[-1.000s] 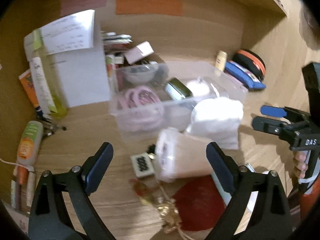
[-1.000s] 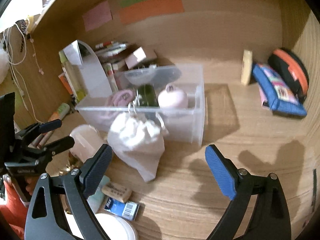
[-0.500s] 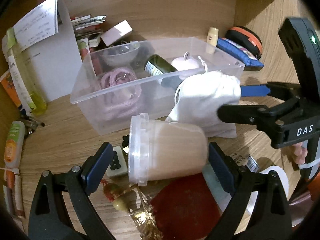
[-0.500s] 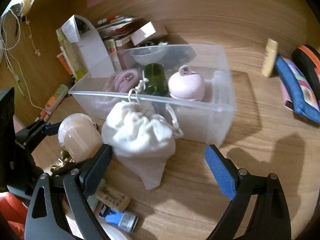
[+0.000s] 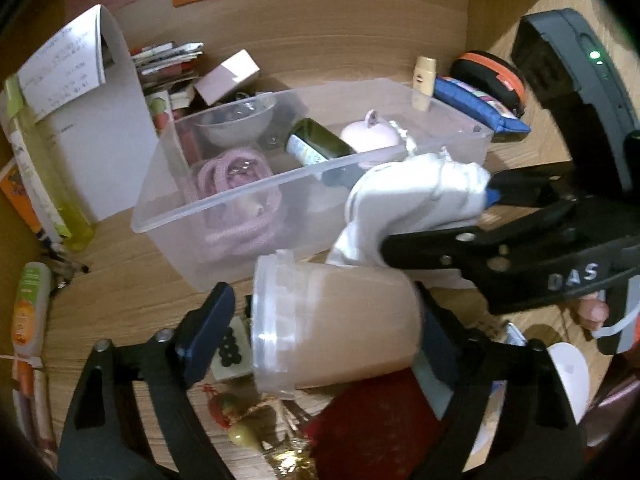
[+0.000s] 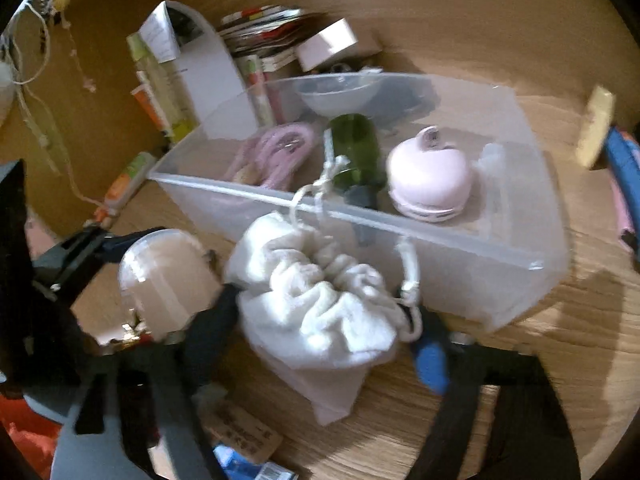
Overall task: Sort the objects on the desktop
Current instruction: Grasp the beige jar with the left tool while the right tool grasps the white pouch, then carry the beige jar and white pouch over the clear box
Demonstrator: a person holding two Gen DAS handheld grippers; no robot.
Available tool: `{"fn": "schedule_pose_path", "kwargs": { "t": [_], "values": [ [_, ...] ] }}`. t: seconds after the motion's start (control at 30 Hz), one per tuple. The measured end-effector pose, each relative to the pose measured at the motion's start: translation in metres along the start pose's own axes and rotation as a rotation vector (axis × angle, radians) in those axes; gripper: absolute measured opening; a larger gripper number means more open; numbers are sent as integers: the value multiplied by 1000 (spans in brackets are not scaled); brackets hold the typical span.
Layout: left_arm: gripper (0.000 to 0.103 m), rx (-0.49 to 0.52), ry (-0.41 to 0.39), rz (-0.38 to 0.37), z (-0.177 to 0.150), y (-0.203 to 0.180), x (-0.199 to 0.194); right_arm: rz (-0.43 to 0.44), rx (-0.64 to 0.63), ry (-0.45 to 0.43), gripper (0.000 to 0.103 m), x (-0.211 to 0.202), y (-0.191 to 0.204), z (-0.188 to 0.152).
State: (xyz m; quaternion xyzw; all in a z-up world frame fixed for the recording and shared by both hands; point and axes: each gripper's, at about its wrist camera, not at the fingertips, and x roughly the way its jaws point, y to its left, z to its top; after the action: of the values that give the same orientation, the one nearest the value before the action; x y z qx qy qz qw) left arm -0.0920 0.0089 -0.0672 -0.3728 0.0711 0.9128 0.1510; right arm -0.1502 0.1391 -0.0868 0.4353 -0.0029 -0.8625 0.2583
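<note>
Left wrist view: the left hand-held gripper [image 5: 320, 332] straddles a tub [image 5: 336, 324] lying on its side on the surface [image 5: 112, 292], just in front of the bin [image 5: 224, 200]; its jaws are closing, the left pad not yet touching. Right wrist view: the right hand-held gripper [image 6: 320, 328] is closing around a white pouch [image 6: 316, 304] against the bin's front wall, pads meeting the cloth.

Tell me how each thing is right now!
left gripper: jaws closing around the jar
jar: on its side, lid on
right gripper: jaws closing around the pouch
white pouch: drawstring pulled shut, beside the bin
clear bin: no lid, partly filled
green bottle: lying in the bin
</note>
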Motion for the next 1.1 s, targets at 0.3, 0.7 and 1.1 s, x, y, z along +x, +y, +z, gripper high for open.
{"fn": "schedule_pose_path", "kwargs": {
  "t": [0.3, 0.7, 1.1],
  "values": [
    [68, -14, -5, -42, 1, 1, -1, 31, 1, -22, 45, -6, 0, -1],
    [65, -36, -73, -1, 1, 4, -14, -34, 3, -101, 34, -45, 2, -12],
    [65, -128, -132, -35, 2, 15, -42, -73, 28, -202, 34, -92, 8, -29]
  ]
}}
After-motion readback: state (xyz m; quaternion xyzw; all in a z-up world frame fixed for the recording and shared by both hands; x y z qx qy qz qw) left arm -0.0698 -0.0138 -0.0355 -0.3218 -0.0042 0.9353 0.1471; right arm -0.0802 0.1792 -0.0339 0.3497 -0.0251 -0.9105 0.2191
